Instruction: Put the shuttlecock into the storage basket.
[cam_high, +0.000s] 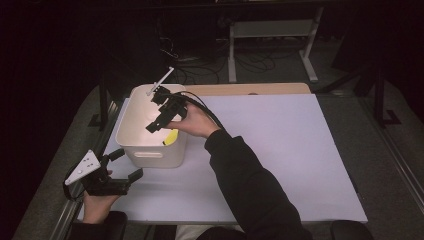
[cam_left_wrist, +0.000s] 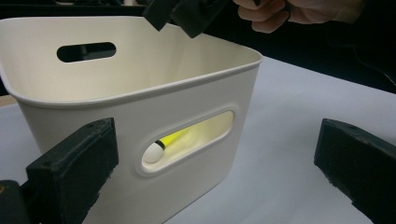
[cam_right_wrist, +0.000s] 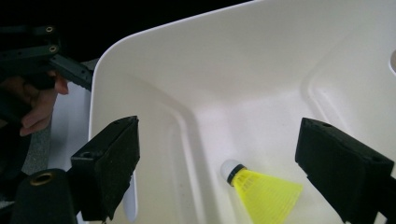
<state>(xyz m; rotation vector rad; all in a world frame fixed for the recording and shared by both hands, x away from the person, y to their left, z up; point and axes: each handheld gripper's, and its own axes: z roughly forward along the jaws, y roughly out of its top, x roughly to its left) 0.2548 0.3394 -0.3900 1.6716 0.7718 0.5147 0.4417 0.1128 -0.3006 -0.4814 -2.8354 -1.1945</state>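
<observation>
With your right tool (cam_right_wrist: 219, 163) held open above the yellow shuttlecock (cam_right_wrist: 261, 192) lying at lower centre in the white bin (cam_high: 131, 131), grip its firmer white cork end lightly, since the skirt likely crushes.

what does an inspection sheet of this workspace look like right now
surface: white tabletop, mostly bare, wooden strip along its far edge.
job's things: cream handled bin at the table's left; yellow shuttlecock lying on its floor, cork visible through the handle slot.
clutter: nothing seen.
grippers: left gripper open, near the bin's near-left corner, apart from it; right gripper open above the bin, holding nothing.
cables: black cable trailing from the right gripper along the sleeve; loose cables on the floor beyond the table.
surroundings: dark room, white frame legs behind the table.
</observation>
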